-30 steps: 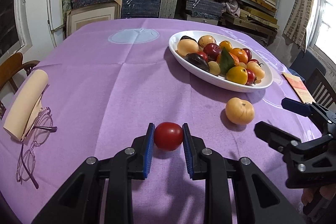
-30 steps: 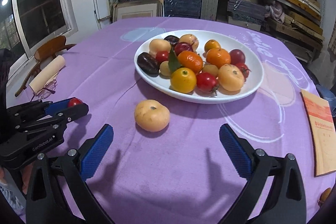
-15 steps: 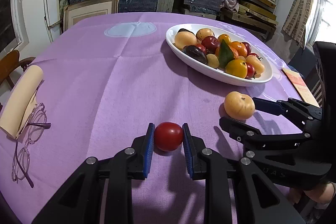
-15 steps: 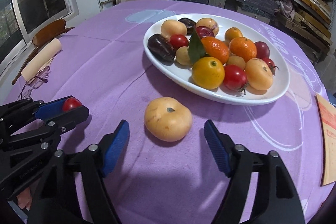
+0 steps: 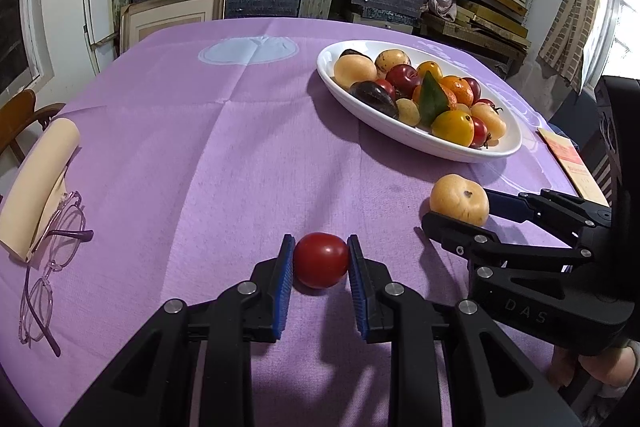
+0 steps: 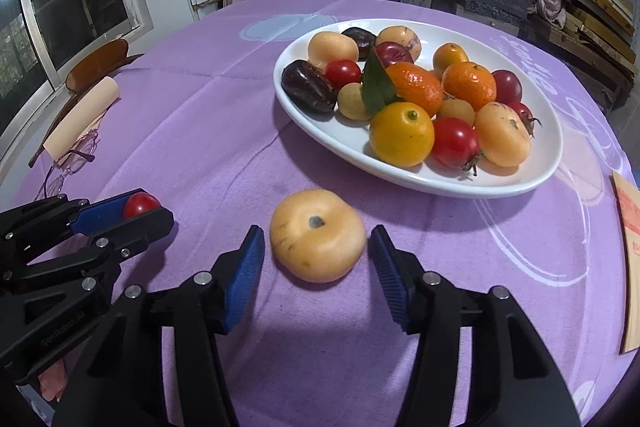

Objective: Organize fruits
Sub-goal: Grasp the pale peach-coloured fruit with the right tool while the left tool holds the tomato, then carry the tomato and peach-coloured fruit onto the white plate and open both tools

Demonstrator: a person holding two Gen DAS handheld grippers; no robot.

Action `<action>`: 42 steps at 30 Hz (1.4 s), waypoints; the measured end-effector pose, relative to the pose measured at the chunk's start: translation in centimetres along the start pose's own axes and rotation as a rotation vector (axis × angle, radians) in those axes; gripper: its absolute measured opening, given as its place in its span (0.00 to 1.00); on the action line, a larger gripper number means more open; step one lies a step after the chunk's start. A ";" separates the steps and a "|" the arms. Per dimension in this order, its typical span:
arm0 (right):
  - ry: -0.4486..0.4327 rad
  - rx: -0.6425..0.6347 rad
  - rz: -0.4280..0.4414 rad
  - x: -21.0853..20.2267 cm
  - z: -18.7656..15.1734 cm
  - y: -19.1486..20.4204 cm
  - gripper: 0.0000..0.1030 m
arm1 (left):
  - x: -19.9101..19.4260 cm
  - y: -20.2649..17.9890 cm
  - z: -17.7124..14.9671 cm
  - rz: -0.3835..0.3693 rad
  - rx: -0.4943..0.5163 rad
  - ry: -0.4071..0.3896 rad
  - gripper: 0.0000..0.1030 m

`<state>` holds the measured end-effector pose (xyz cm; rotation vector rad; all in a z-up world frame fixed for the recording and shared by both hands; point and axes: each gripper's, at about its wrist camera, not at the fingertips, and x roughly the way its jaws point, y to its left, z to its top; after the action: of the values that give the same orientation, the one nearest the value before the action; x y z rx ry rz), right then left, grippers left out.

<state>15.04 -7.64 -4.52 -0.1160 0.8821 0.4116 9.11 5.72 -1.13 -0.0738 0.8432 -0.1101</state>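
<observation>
While left gripper point(image 5: 321, 261) clamps tomato point(image 5: 321, 259), right gripper point(image 6: 318, 257) just closing around peach point(image 6: 318, 235), pads not touching; next: grip, carry far-right to bowl point(image 6: 416, 179).

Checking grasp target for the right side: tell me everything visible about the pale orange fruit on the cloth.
The pale orange fruit is round and flattened, matte skin with small brown specks and a dark stem dimple facing up. It sits on the purple cloth, outside and just in front of the white dish. It lies between the blue pads of the right hand-held gripper, whose jaws have just been closing; a small gap shows on each side, no contact yet.
</observation>
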 end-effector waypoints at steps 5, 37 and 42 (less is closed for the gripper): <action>-0.004 -0.001 0.009 -0.2 -0.2 -0.1 0.42 | 0.1 0.1 0.0 -0.002 -0.004 0.005 0.26; -0.216 0.141 -0.084 -7.5 12.0 -11.4 0.42 | 2.3 -8.0 12.0 -0.019 0.122 -0.088 0.26; -0.140 0.172 -0.083 -2.1 16.4 -13.2 0.42 | 5.7 -9.7 13.3 -0.036 0.131 -0.044 0.26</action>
<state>30.96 -15.99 6.56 0.0347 0.7680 0.2617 22.19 -4.37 4.55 0.0317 0.7892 -0.1963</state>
